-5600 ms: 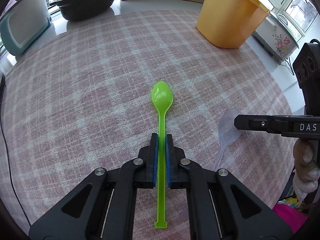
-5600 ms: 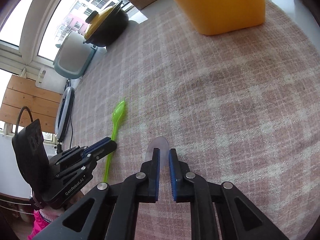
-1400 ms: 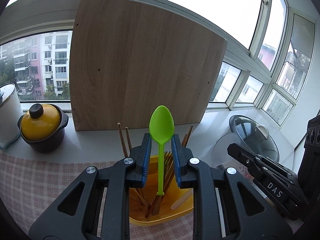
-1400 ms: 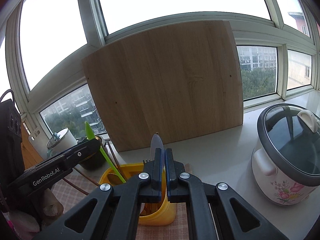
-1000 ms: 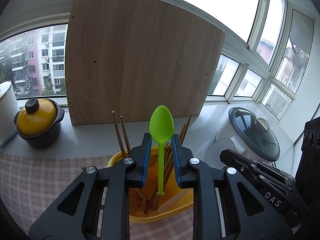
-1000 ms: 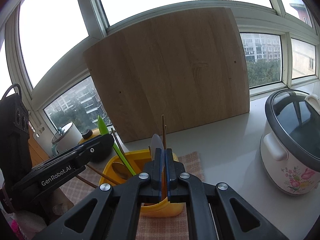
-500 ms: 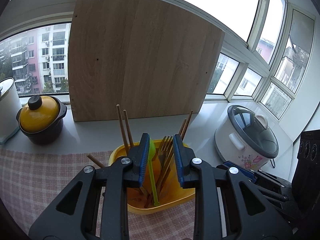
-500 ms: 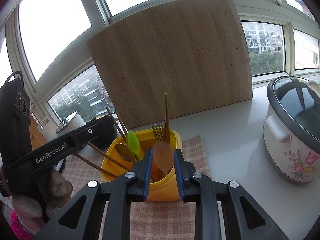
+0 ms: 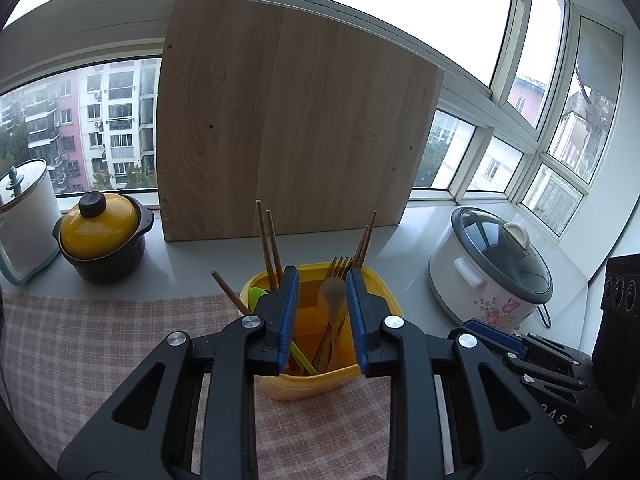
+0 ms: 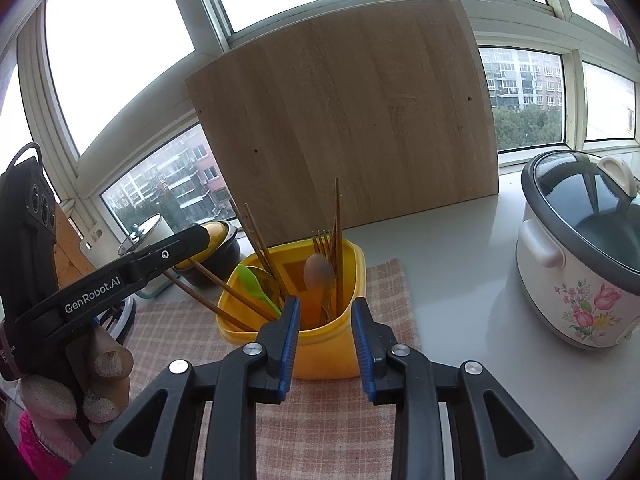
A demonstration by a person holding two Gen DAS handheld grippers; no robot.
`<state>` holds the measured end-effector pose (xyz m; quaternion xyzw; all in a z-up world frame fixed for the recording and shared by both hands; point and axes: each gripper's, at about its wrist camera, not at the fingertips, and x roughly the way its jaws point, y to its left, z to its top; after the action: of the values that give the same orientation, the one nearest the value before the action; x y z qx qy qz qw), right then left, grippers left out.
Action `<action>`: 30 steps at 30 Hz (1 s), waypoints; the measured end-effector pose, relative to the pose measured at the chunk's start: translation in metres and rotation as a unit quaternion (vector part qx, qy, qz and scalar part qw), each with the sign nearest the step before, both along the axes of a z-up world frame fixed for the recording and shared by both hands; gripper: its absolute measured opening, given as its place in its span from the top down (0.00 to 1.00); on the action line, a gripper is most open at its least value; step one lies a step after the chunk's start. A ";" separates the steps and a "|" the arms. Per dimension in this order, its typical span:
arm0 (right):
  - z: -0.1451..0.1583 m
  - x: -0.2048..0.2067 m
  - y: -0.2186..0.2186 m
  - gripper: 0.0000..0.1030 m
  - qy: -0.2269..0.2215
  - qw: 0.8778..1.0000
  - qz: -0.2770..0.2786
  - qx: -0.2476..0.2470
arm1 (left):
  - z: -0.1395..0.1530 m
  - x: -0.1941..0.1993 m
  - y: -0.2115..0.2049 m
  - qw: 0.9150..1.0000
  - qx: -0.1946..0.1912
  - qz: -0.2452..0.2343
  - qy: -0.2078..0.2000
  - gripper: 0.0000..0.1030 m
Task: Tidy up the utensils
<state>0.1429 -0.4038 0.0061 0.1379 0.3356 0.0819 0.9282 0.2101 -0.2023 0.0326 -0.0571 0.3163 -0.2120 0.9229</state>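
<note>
Spoons, green spoon point(image 10: 253, 282) and clear spoon point(image 10: 319, 271), stand upright in the yellow holder point(image 10: 324, 344) just ahead of your left tongs point(image 9: 322, 316) and right tongs point(image 10: 325, 344), both spread wide, empty.

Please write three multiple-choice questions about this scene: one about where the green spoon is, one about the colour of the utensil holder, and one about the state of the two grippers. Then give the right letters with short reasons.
1. Where is the green spoon?
A. on the checked cloth
B. in the utensil holder
C. on the rice cooker lid

2. What colour is the utensil holder?
A. yellow
B. blue
C. white

3. What state are the left gripper and the right gripper in?
A. both shut on spoons
B. only the left open
C. both open, holding nothing

Answers: 1 B, its bowl shows above the holder's rim among the chopsticks. 2 A, its wall is yellow in both views. 3 C, each pair of jaws stands apart with nothing between.
</note>
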 end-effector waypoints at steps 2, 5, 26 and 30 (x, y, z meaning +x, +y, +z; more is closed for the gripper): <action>0.003 -0.007 0.002 0.73 -0.005 1.000 0.000 -0.004 | 0.001 -0.008 0.004 1.000 0.003 0.000 -0.002 0.77; 0.009 -0.019 0.008 0.73 -0.014 1.000 0.001 -0.025 | 0.004 -0.022 0.009 1.000 0.007 0.001 -0.008 0.77; 0.033 -0.081 0.017 0.22 -0.044 0.997 -0.002 -0.062 | 0.013 -0.129 0.036 0.998 0.049 0.015 -0.025 0.33; 0.032 -0.088 0.017 0.10 -0.051 0.997 -0.002 -0.057 | 0.014 -0.142 0.040 0.998 0.048 0.034 -0.027 0.25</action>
<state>0.0546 -0.3873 0.0378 0.0810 0.2918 0.0682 0.9506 0.0684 -0.1622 0.0461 -0.0177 0.2988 -0.1665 0.9395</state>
